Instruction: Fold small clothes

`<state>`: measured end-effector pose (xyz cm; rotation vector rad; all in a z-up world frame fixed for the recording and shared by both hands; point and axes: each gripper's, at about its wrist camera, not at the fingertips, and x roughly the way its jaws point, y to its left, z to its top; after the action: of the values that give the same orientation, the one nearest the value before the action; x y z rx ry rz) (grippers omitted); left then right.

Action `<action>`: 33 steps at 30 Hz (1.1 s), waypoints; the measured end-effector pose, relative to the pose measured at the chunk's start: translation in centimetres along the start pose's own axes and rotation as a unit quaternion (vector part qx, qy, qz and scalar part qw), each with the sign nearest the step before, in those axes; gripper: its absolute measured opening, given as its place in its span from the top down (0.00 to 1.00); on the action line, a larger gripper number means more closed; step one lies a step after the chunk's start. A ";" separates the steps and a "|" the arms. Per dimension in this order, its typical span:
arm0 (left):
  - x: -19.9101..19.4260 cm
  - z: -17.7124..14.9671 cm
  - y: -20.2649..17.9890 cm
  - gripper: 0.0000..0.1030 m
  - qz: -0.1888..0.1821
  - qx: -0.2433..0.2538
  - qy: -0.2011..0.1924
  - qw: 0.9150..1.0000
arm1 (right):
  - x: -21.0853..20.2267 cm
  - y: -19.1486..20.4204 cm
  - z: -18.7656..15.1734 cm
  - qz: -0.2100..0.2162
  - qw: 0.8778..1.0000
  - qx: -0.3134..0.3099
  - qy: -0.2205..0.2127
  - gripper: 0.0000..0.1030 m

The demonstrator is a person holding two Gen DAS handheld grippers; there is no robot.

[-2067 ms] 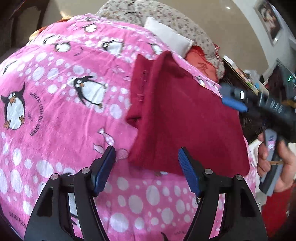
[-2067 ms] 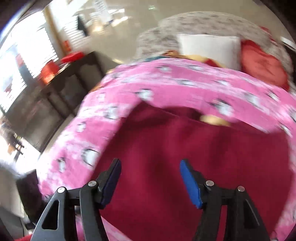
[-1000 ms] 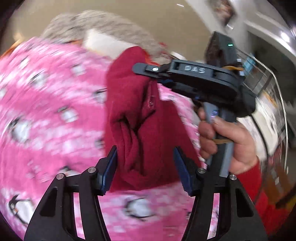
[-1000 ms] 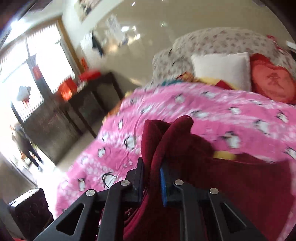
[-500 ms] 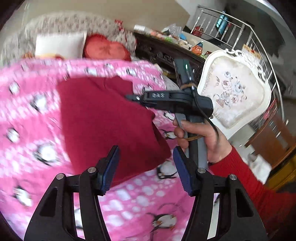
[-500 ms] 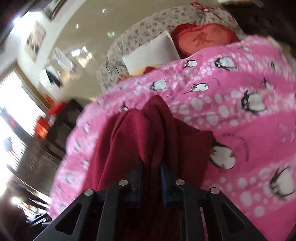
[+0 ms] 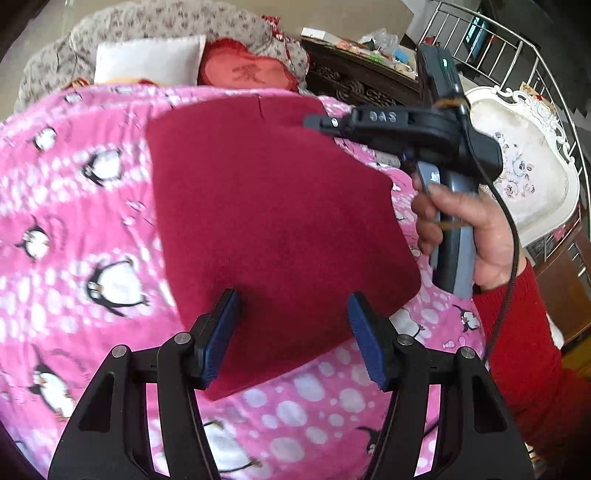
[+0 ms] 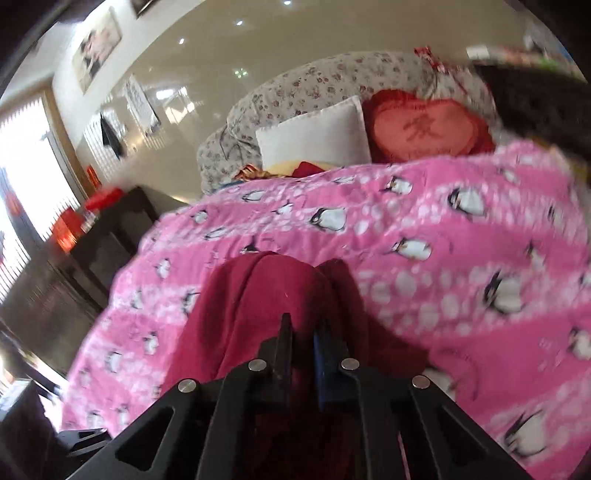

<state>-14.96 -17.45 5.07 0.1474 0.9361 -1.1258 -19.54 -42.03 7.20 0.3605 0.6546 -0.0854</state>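
Note:
A dark red garment (image 7: 273,221) lies folded flat on a pink penguin blanket (image 7: 74,206). My left gripper (image 7: 291,332) is open, its blue pads over the garment's near edge without holding it. My right gripper (image 7: 314,123) reaches in from the right at the garment's far right corner. In the right wrist view the right gripper (image 8: 301,332) is shut on a bunched fold of the red garment (image 8: 258,295), which drapes over the pink blanket (image 8: 443,240).
A white pillow (image 7: 147,59), a red heart cushion (image 7: 243,74) and a floral quilt (image 7: 166,22) lie at the bed's head. A dark carved cabinet (image 7: 354,85) and a white ornate chair (image 7: 524,173) stand to the right. A dark sideboard (image 8: 92,251) stands left.
The right gripper closed on the garment, lifted it and carried a fold across to the right. The garment now lies flatter and wider. The left gripper stayed open and moved closer over it.

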 end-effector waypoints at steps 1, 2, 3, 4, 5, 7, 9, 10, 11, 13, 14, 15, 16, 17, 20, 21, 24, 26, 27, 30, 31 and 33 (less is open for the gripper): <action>0.5 0.0 -0.1 0.41 0.002 0.000 0.000 1.000 | 1.4 0.0 0.3 -0.031 0.999 -0.017 0.011 0.92; 1.0 0.0 -0.2 0.41 0.003 0.003 -0.001 1.000 | 2.6 -0.1 0.0 -0.049 0.998 -0.026 0.027 0.92; 1.3 -0.1 -0.3 0.41 0.010 0.006 0.000 1.000 | 3.1 -0.4 -0.2 -0.044 0.998 -0.019 0.035 0.92; 1.3 -0.2 -0.5 0.41 0.014 0.009 0.000 1.000 | 2.5 -1.0 -0.3 -0.032 0.999 -0.003 0.027 0.91; 1.1 -0.3 -0.7 0.41 0.017 0.012 -0.001 1.000 | 1.8 -1.2 -0.3 -0.023 0.999 0.009 0.023 0.86; 0.2 -0.5 -0.9 0.41 0.018 0.017 0.000 1.000 | -0.9 -1.6 -0.7 -0.008 0.999 0.045 0.013 0.83; -0.7 -0.6 -1.1 0.41 0.022 0.020 -0.003 1.000 | -3.3 -1.0 -1.5 0.035 0.998 0.055 0.007 0.77; -1.5 -0.8 -1.2 0.41 0.027 0.026 -0.011 0.999 | -4.5 -0.4 -2.1 0.059 0.997 0.058 0.010 0.68; -2.0 -0.9 -1.3 0.41 0.036 0.034 -0.017 0.999 | -5.6 0.2 -2.9 0.081 0.995 0.059 0.016 0.59; -2.8 -1.4 -1.5 0.41 0.061 0.053 -0.025 0.996 | -7.1 1.6 -4.7 0.094 0.994 0.047 0.031 0.54; -3.1 -1.7 -1.6 0.41 0.071 0.061 -0.027 0.995 | -7.5 2.0 -5.4 0.097 0.994 0.042 0.035 0.54; -3.2 -2.0 -1.5 0.41 0.074 0.062 -0.029 0.995 | -7.6 2.4 -6.1 0.104 0.993 0.043 0.037 0.54; -3.0 -2.1 -1.3 0.41 0.072 0.057 -0.027 0.995 | -7.2 2.6 -7.0 0.111 0.992 0.048 0.040 0.54; -2.6 -2.2 -1.0 0.41 0.066 0.046 -0.018 0.997 | -6.6 2.8 -7.5 0.113 0.991 0.049 0.048 0.63; -1.6 -2.2 -0.5 0.41 0.050 0.017 0.001 0.999 | -5.0 3.1 -8.7 0.090 0.994 0.024 0.060 0.95; -1.8 -2.3 -0.7 0.41 0.051 0.014 0.000 0.999 | -5.3 3.0 -8.9 0.087 0.994 0.018 0.057 0.95; -2.7 -2.4 -0.9 0.39 0.038 0.015 -0.018 0.999 | -6.5 2.2 -10.2 0.051 0.997 0.009 0.049 0.95; -2.4 -2.4 -0.4 0.37 0.032 -0.006 -0.020 0.999 | -4.5 1.3 -11.3 0.021 0.997 0.003 0.079 0.95; -2.0 -2.3 -0.1 0.37 0.028 -0.018 -0.013 0.999 | -3.8 1.0 -11.7 0.023 0.996 0.008 0.089 0.95; -2.0 -2.3 0.6 0.37 0.016 -0.049 -0.002 0.999 | -4.8 1.0 -11.7 0.036 0.997 0.017 0.065 0.93; -2.6 -2.1 0.8 0.37 0.009 -0.052 -0.011 0.999 | -5.9 1.2 -11.5 0.037 0.998 0.017 0.054 0.82; -3.5 -1.6 1.1 0.26 0.010 -0.057 -0.026 0.998 | -7.5 1.1 -11.0 0.014 0.999 0.015 0.029 0.43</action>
<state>-15.31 -13.61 6.10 0.0340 0.9485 -1.0492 -31.65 -37.36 4.05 0.4013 0.7053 -0.0578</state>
